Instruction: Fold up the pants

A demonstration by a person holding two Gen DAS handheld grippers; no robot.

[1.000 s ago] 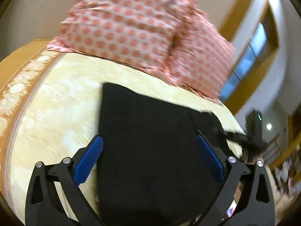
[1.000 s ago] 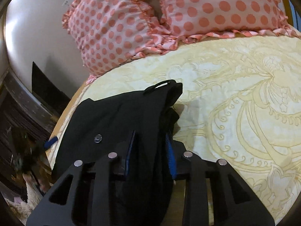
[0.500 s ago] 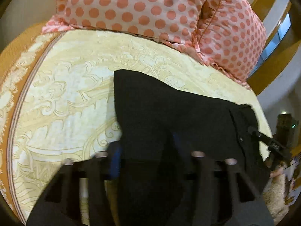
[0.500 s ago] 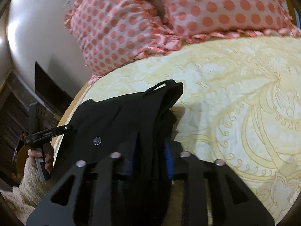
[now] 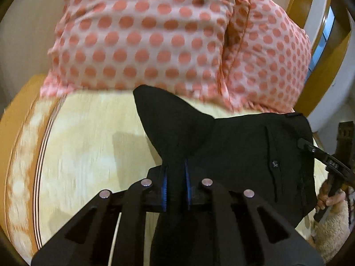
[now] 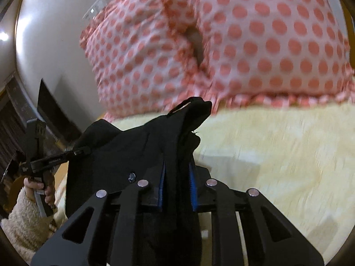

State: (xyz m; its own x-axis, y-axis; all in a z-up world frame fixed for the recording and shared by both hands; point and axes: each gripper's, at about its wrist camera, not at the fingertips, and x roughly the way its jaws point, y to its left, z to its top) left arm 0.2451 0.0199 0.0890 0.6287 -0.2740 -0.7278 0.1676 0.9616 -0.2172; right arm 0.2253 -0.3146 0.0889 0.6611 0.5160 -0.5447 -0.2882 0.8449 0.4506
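Note:
The black pants (image 5: 233, 150) are lifted above the yellow patterned bedspread (image 5: 88, 155). My left gripper (image 5: 175, 175) is shut on a bunched fold of the black cloth. My right gripper (image 6: 177, 177) is shut on the waistband end of the pants (image 6: 137, 148), near a metal button (image 6: 132, 176) and a belt loop. Each view shows the other gripper at its edge: the right gripper in the left wrist view (image 5: 304, 144), the left gripper in the right wrist view (image 6: 86, 149), both pinching the cloth.
Two pink pillows with coral polka dots (image 5: 155, 40) (image 6: 255, 44) lie at the head of the bed, just beyond the pants. An orange border (image 5: 20, 133) runs along the bed's left edge. A wall and dark furniture (image 6: 51, 108) stand at the left.
My left gripper has closed on the pants from open. Both grippers have lifted the pants and carried them toward the pillows. The right gripper has stayed shut on the cloth.

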